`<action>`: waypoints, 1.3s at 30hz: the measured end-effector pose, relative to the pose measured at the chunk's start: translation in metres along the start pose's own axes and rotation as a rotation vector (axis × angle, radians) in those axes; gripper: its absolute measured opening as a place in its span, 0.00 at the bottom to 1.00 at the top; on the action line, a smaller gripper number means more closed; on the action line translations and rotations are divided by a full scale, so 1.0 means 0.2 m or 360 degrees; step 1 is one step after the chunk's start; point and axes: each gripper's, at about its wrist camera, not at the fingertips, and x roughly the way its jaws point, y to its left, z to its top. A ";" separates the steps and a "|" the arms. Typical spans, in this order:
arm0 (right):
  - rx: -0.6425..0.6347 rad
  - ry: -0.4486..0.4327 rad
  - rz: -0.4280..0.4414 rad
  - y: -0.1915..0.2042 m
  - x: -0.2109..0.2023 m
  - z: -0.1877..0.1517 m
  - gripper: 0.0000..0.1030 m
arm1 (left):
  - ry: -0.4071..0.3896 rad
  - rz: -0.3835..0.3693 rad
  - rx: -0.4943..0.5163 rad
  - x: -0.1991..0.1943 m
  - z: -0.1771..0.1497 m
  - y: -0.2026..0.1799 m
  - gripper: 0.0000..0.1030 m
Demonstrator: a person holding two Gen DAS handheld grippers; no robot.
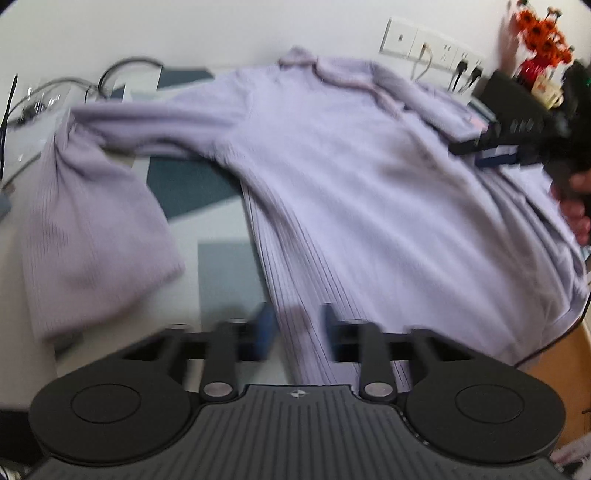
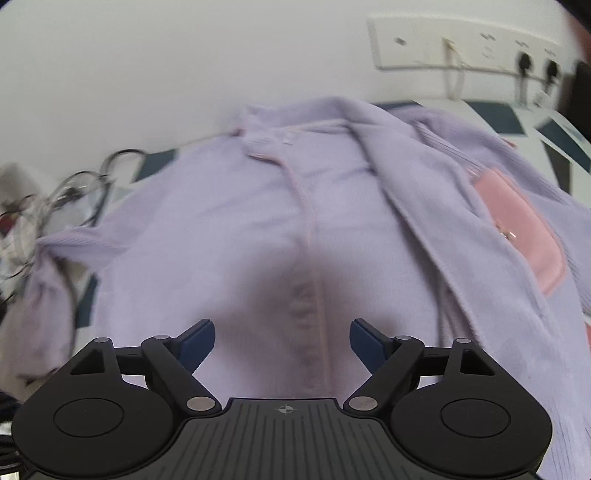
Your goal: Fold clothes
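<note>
- The left gripper [image 1: 297, 332] sits nearest in its own view, its jaws a narrow gap apart over the ribbed hem of the lilac cardigan [image 1: 332, 177]; nothing is pinched between them, though blur makes the gap hard to read.
- The right gripper [image 2: 282, 343] hangs above the cardigan's chest, jaws wide apart and empty, casting a shadow on the button placket [image 2: 310, 258].
- The cardigan lies spread on the patterned worktop [image 1: 192, 181], collar towards the wall.
- As a judgement, folding has barely begun: one side is turned in over the body, the other sleeve [image 1: 92, 221] trails out loose, and the body is unfolded.
- Only the right wrist view shows the pink pocket patch [image 2: 517, 236] on the turned-in side.
- Only the left wrist view shows the loose sleeve's full spread, the person's hand [image 1: 576, 206] gripping the other tool, and the orange flowers [image 1: 543, 33] beyond.
- Wall sockets [image 2: 461, 44] and tangled cables [image 2: 74, 188] sit furthest back.
</note>
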 end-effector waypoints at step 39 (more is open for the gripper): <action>-0.0366 0.0160 0.0327 1.12 0.68 0.39 0.07 | -0.0138 -0.0129 -0.0491 0.02 -0.19 0.08 0.01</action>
